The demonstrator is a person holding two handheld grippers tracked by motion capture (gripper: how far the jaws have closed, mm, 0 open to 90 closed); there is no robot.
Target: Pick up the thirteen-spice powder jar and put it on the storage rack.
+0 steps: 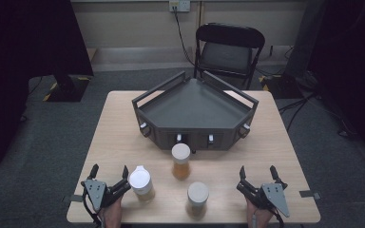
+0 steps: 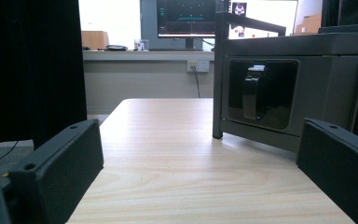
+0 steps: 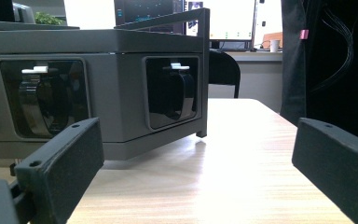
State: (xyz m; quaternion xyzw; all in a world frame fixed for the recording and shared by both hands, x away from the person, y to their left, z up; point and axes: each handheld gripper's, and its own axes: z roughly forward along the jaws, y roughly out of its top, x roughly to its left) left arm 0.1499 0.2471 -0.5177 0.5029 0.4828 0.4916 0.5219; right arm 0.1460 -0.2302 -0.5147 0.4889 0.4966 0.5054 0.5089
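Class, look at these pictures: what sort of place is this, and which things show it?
Probably a lab or test room: a light wooden table carrying a dark grey angular metal tray, computer monitors on a bench behind, and a black folding chair against a bare wall.

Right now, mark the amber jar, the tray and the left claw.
amber jar (image 1: 181,164), high view, on its amber body below the lid
tray (image 1: 195,102), high view, on its bare floor
left claw (image 1: 109,172), high view, between its fingertips
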